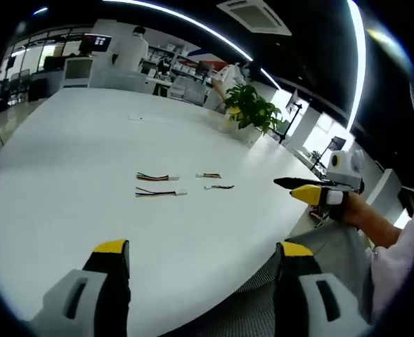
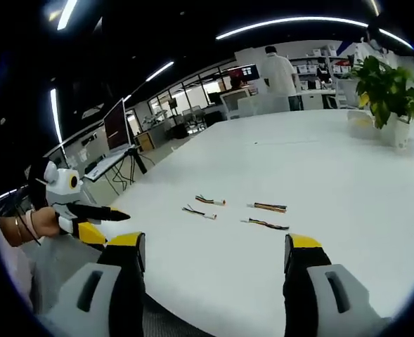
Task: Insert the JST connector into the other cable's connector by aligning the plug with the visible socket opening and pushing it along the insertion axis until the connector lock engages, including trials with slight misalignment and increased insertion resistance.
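We had grasped nothing: both grippers' fingers (image 1: 112,247) (image 2: 301,242) gaped empty, cables (image 1: 182,182) unmated on the bench (image 1: 73,140).

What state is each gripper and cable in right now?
left gripper: open, empty, above the table edge
right gripper: open, empty
four cables: loose on the white table, unmated, untouched
potted plant: upright on the table

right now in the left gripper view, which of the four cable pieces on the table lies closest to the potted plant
The short cable in the far right spot of the group. It lies nearest the potted plant; the other short one sits just nearer the camera, and the two longer cables lie further left.
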A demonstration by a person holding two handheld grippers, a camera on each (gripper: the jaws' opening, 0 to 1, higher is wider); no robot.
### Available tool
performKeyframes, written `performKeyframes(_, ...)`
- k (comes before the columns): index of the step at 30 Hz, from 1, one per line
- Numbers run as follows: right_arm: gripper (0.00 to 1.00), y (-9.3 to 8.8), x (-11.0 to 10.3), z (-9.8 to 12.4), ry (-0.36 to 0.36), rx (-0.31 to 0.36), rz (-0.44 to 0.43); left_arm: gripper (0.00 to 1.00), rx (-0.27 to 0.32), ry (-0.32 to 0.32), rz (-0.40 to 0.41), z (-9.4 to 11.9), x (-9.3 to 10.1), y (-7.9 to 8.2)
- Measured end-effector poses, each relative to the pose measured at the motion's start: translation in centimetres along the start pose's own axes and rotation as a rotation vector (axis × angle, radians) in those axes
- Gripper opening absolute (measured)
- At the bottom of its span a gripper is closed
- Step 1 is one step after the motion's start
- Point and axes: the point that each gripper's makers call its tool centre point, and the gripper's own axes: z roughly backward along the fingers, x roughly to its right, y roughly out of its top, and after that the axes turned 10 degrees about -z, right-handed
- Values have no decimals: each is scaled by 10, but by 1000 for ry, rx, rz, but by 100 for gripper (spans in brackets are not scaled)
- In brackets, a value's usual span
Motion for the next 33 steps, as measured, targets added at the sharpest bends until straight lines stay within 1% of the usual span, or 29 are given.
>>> performKeyframes(5, 80, -2, -2, -1, 10, -11, -6, 86, 5, 13, 9, -1, -3, 1)
performKeyframes(9, 79, -2, -2, -1, 19, -10, -27, 85, -7, 14, 13, -1, -3, -1)
performKeyframes(15, 77, -1, -2, 0, 22, -4, -28, 85, 0, 12, 11, -1, -3, 0)
performKeyframes(22, 77, 1, -2, 0, 24, 4, -28, 85, -12, 9, -14, -3, -1, -1)
performKeyframes(28, 77, -1, -1, 0, 19, -8, -20, 85, -23, 16, -17, -5, -2, -2)
performKeyframes(33, 76, -3, -2, -1, 27, -16, -29, 85, -48, 30, -45, -5, -2, -6)
